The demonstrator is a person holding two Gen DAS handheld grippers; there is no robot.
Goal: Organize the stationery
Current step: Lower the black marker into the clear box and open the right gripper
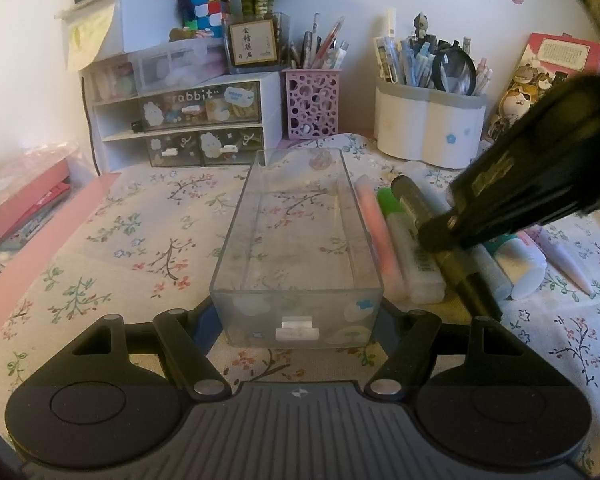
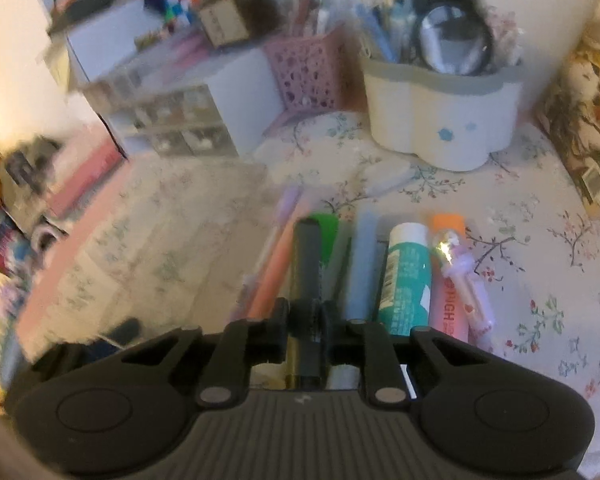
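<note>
Floral-clothed bench [image 1: 100, 240]: our right tool [image 2: 306, 320], clamped on the black marker [image 2: 306, 264] lying lengthwise, sits just right of the clear box [image 1: 296, 240] that our spread left tool [image 1: 300, 320] straddles.

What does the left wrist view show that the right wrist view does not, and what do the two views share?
Only the left wrist view shows the clear drawer, empty, between the open fingers of the left gripper.

Only the right wrist view shows the right gripper shut on the black marker, plus the teal glue stick and orange-capped highlighter.

Both show the black marker, pink mesh pen holder and white pen caddy.
</note>
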